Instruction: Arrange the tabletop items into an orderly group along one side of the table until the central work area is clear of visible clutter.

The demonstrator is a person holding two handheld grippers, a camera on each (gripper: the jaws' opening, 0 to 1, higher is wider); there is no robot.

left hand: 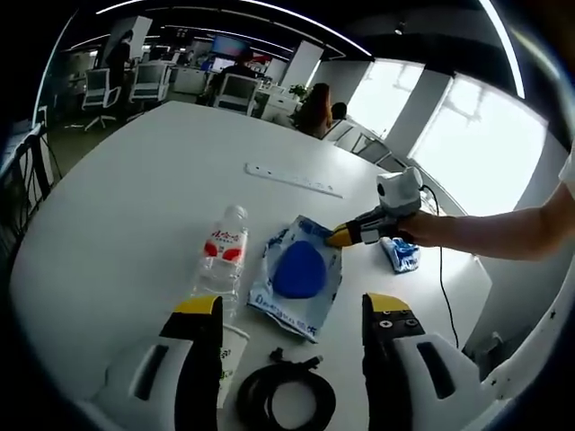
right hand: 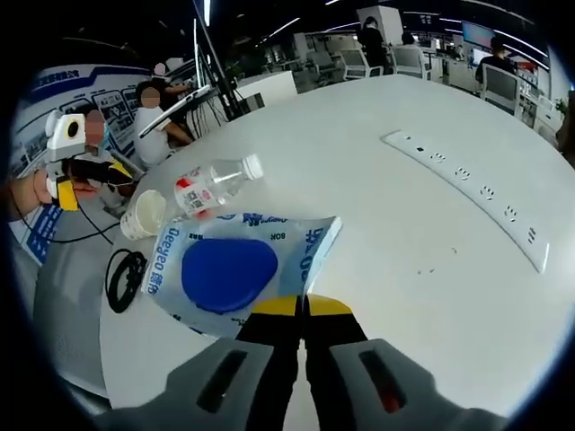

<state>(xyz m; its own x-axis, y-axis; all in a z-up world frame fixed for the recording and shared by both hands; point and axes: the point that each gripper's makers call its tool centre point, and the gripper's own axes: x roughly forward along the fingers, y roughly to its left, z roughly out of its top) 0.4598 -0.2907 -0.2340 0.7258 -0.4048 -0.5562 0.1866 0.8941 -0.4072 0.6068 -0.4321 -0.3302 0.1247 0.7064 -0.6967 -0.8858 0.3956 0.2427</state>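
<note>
clear plastic bottle [left hand: 221,254] lying beside paper cup [right hand: 145,214] | glossy wipes pack [right hand: 235,263], round blue lid | right gripper [right hand: 303,310] pinching pack's edge | left gripper [left hand: 293,310] spread, empty

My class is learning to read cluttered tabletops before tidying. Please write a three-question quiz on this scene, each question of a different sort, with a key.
1. True or false: the water bottle stands upright.
2. Multiple choice: the right gripper touches the edge of which item? A) the paper cup B) the blue wipes pack C) the black cable
3. Fill in: the left gripper is ____, with nothing between its jaws.

Key: 1 false, it lies on its side on the white table; 2 B; 3 open.
</note>
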